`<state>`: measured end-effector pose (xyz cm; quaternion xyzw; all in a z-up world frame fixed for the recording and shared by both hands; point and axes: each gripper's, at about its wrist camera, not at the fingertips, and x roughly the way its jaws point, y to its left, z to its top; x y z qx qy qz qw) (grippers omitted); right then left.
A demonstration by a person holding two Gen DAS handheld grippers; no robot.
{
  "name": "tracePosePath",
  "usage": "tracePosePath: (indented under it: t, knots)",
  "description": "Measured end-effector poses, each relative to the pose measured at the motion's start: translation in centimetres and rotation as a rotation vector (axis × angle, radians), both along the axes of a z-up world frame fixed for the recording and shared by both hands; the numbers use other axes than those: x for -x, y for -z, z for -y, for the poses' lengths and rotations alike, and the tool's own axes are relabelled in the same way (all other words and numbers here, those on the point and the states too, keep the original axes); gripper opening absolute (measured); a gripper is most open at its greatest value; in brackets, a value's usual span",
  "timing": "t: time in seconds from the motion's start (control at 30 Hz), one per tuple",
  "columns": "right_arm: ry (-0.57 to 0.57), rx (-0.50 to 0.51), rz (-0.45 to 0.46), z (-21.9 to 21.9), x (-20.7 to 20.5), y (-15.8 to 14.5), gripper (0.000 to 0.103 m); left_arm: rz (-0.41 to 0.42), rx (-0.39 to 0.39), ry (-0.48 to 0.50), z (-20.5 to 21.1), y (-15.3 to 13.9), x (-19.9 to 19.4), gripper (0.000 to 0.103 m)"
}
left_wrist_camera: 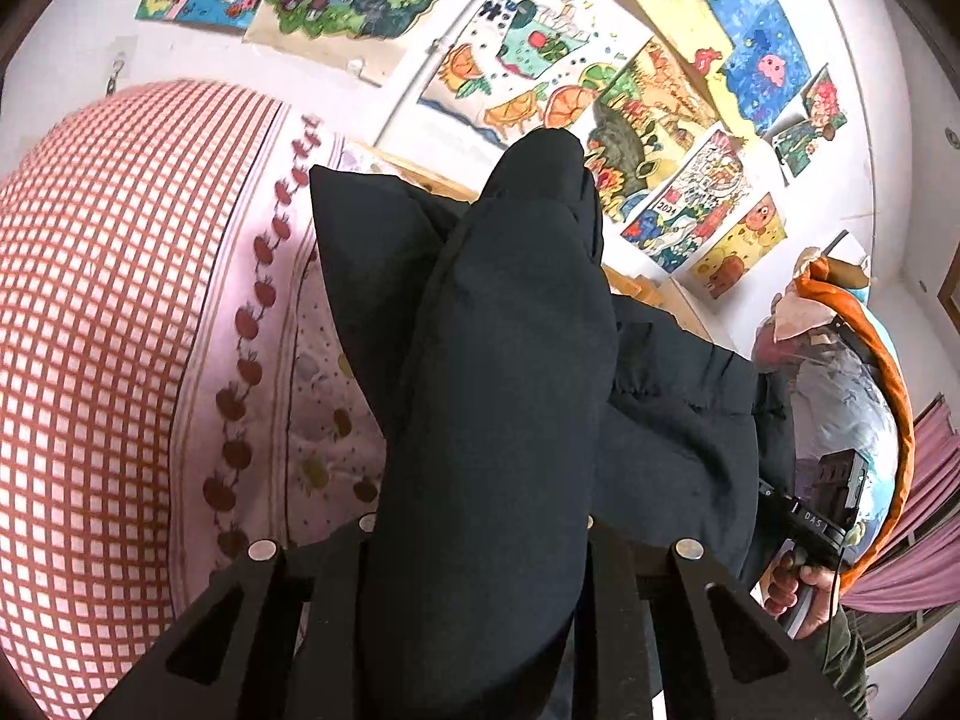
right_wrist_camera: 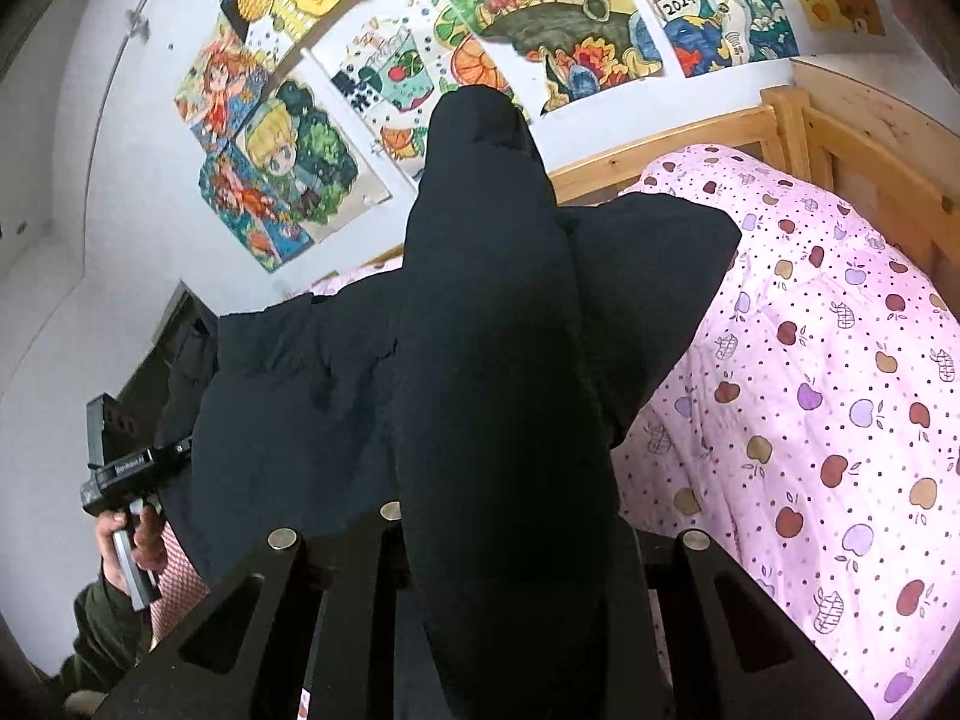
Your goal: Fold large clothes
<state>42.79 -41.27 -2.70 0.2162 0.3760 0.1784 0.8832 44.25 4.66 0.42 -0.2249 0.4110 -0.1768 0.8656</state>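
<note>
A large black padded garment fills the middle of the left wrist view and drapes over my left gripper, which is shut on it; the fingertips are hidden under the cloth. The garment is held up above the bed. In the right wrist view the same black garment covers my right gripper, also shut on it with fingertips hidden. The cloth stretches between both grippers. The right gripper's body shows at the right of the left view, the left gripper's body at the left of the right view.
A pink quilt with apple print lies on a wooden bed frame. A red-checked pillow or cover is at the left. Colourful drawings hang on the white wall behind. Pink curtains hang at the right.
</note>
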Motion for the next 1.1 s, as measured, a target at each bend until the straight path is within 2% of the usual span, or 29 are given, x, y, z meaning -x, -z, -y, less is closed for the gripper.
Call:
tracePosePath:
  t: [0.2,0.47,0.53,0.73,0.9,0.97,1.1]
  knots:
    - [0.023,0.032,-0.048,-0.6,-1.0,2.3,0.018,-0.072,-0.006,-0.009,-0.2,2.7,-1.1,0.021]
    - [0.04,0.068,-0.066,-1.2,-2.9,4.2,0.018,-0.084,-0.062,0.004,-0.4,4.6,-2.5,0.022]
    - [0.038,0.078,-0.068,-1.1,-3.3,4.8,0.019,-0.074,-0.095,0.011,-0.2,4.9,-2.7,0.024]
    - [0.023,0.108,-0.059,-0.8,-4.1,6.0,0.027,-0.038,-0.233,0.007,1.1,5.4,-3.5,0.038]
    - [0.012,0.1,-0.053,0.0,-4.0,6.8,0.033,-0.014,-0.272,-0.023,1.3,5.8,-3.8,0.049]
    - [0.022,0.103,-0.046,0.2,-3.9,7.2,0.038,-0.006,-0.288,-0.032,1.2,6.0,-3.8,0.059]
    - [0.027,0.133,-0.053,0.2,-4.0,7.4,0.047,-0.007,-0.281,-0.037,1.0,6.2,-3.9,0.066]
